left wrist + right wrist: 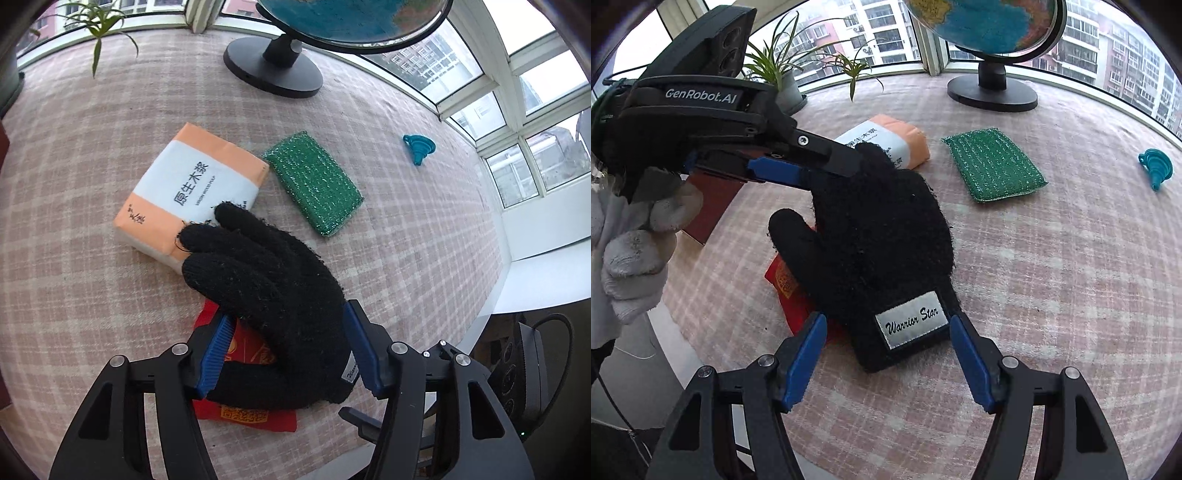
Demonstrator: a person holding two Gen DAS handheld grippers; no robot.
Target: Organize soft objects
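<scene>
the black knit glove [875, 229] lies flat on the checked surface [1052, 295], cuff toward the right gripper [888, 332], its body covering most of a red pouch [243, 413] and its fingertips reaching the orange tissue pack [192, 188]. likely it was laid there to gather the soft things together (the green scouring sponge [314, 184] sits just beside the pack). both pairs of fingers stand wide: the right ones flank the labelled cuff, the left gripper [288, 347] straddles the glove, pads apparently not pressing. the glove looks fuzzy, limp, thick.
</scene>
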